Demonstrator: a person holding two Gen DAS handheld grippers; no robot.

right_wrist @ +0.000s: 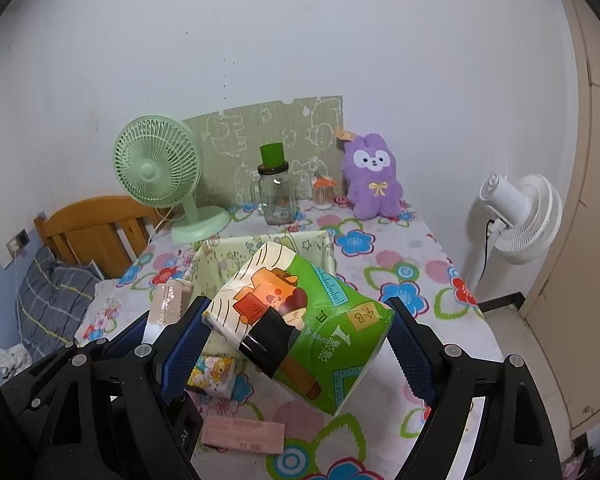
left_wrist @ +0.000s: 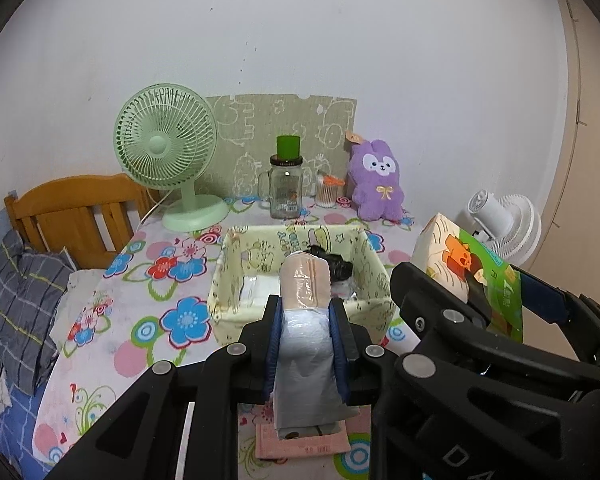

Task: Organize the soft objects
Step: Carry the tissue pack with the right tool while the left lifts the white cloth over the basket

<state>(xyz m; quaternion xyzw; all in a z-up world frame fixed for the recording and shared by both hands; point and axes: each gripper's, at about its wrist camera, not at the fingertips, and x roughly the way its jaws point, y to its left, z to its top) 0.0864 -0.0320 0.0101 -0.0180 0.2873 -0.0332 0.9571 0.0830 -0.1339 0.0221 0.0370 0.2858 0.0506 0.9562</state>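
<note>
Nearest the lens, the left tool [left_wrist: 305, 344] is seen pinched on a narrow tissue pack [left_wrist: 306, 320], beige at its far end and grey-white under film where the blue pads [left_wrist: 274, 344] press its sides. The right tool [right_wrist: 296, 344] is spread wide and clamped across a large tissue pack [right_wrist: 300, 320] in green cartoon wrap, held tilted above the surface [right_wrist: 412, 264]. Both packs are judged light and soft, likely to dent under pressure, and the glossy film may slip (a hold across the middle of the broad faces seems safest). Below them, a pink flat packet [right_wrist: 242, 434] and a small patterned pack [right_wrist: 214, 374] lie on the flowered cloth, partly cut off by the tools. Further off, the fabric basket [left_wrist: 228, 280] stands open; something dark and something clear lie inside, too screened to be named. Beyond are a green fan [left_wrist: 166, 136], a glass jar [left_wrist: 286, 190] and a purple plush rabbit [left_wrist: 378, 180].
</note>
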